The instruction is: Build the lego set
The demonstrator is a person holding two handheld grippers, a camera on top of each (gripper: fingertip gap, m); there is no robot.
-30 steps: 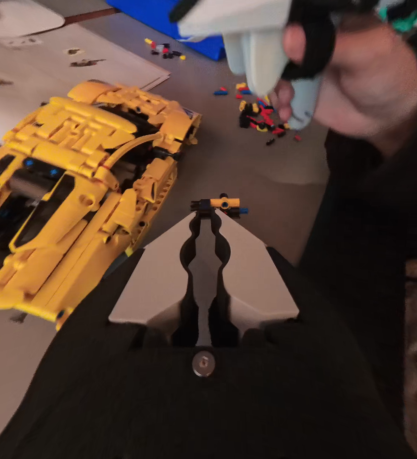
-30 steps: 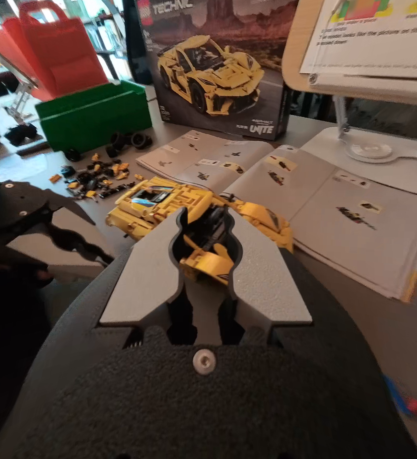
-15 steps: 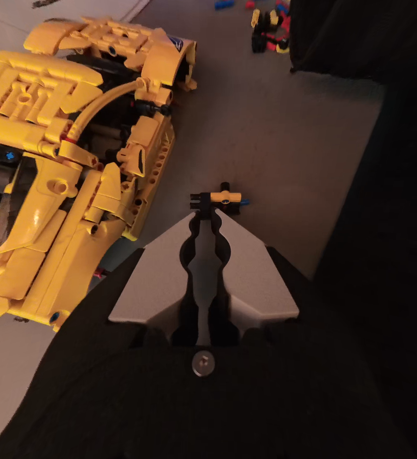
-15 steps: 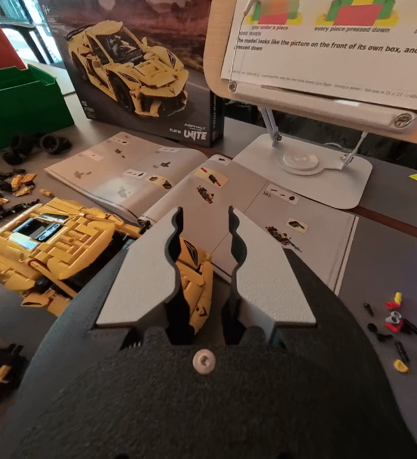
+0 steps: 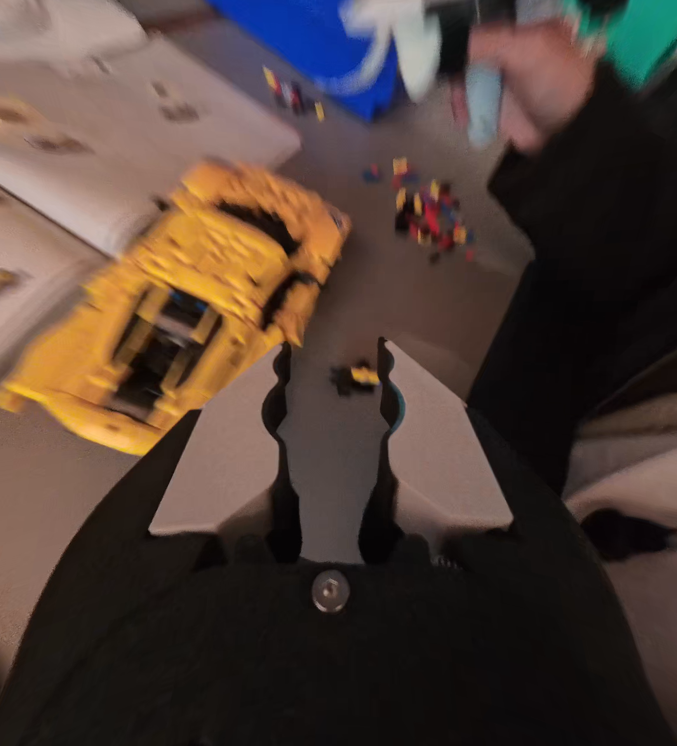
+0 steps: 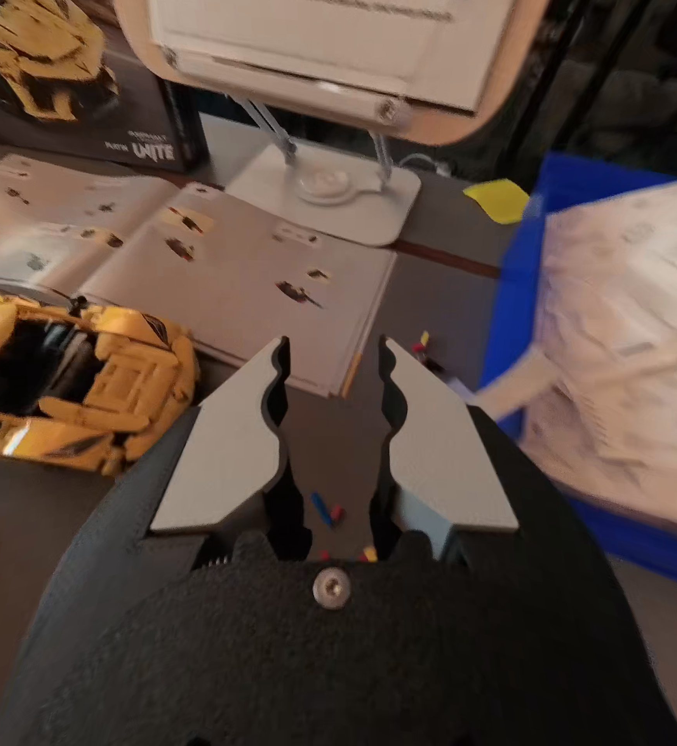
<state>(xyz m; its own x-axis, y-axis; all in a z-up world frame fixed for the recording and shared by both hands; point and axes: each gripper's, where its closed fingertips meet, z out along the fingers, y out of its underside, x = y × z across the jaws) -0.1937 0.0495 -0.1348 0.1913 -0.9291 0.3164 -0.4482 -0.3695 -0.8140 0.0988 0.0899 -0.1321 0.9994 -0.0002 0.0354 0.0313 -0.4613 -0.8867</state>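
Note:
The yellow lego car [image 5: 191, 311] lies on the grey table, blurred, left of my left gripper [image 5: 332, 347]. That gripper is open and empty. A small yellow and black piece [image 5: 359, 375] lies on the table seen between its fingertips. My right gripper [image 6: 333, 343] is open and empty, over the table right of the car [image 6: 74, 383]. A few small blue and red pieces [image 6: 326, 514] lie below it. The right gripper's handle and a hand [image 5: 530, 80] show at the top of the left wrist view.
A pile of small coloured pieces [image 5: 429, 218] lies beyond the car. The open instruction booklet [image 6: 215, 274] lies behind the car, with the set's box [image 6: 66, 80] and a stand holding a sheet [image 6: 328, 189] behind it. A blue bin [image 6: 530, 282] holding a bag stands at right. Left tips to right tips: about 30 cm.
My left gripper has opened and let go of the small yellow and black piece, which now lies on the table. My right gripper has swung right toward the blue bin.

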